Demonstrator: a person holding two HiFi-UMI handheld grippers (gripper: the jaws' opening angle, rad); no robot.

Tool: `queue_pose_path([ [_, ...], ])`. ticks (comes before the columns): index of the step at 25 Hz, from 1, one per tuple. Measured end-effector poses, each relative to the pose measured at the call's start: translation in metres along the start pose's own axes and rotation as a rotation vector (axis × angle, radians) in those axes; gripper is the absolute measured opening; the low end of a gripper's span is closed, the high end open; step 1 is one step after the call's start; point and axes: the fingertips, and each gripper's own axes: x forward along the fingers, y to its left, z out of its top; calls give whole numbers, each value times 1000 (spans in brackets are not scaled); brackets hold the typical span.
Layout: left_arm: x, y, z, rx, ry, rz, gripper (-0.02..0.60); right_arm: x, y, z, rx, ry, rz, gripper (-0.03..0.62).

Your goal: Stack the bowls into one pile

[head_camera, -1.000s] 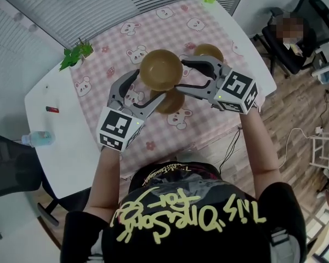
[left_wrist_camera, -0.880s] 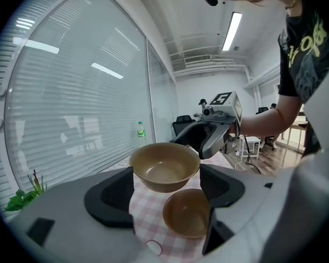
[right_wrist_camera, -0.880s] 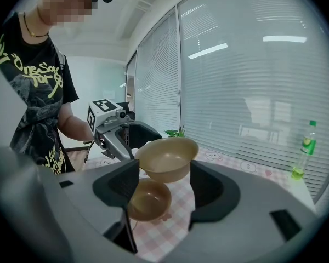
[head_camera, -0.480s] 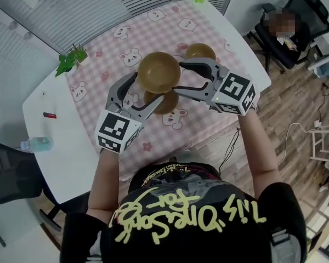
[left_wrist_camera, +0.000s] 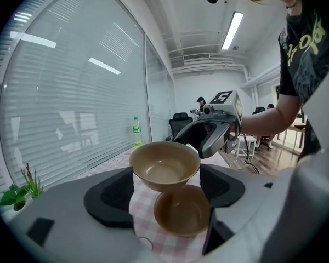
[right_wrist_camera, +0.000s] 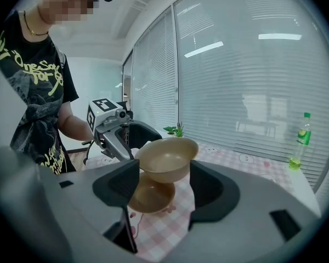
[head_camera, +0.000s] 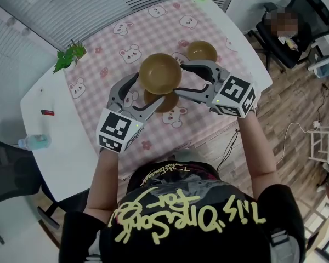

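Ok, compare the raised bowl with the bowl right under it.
The raised bowl hangs in the air, clamped by the left gripper and right gripper; the lower bowl sits on the tablecloth. The raised bowl shows whole; the lower bowl is partly covered by it. Both are tan, upright, empty.

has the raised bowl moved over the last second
Yes, slightly. Against the bowl on the table, the raised bowl has drifted right and now sits almost squarely above it.

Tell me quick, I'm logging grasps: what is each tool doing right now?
Left tool: closed on the raised bowl.
Right tool: closed on the same raised bowl.
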Motion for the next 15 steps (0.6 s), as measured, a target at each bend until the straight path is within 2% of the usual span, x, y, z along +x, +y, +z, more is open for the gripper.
queue_pose_path([
  [15, 3, -7, -32, -27, 60, -19, 380, 11, 9, -30, 70, 24, 15, 285],
])
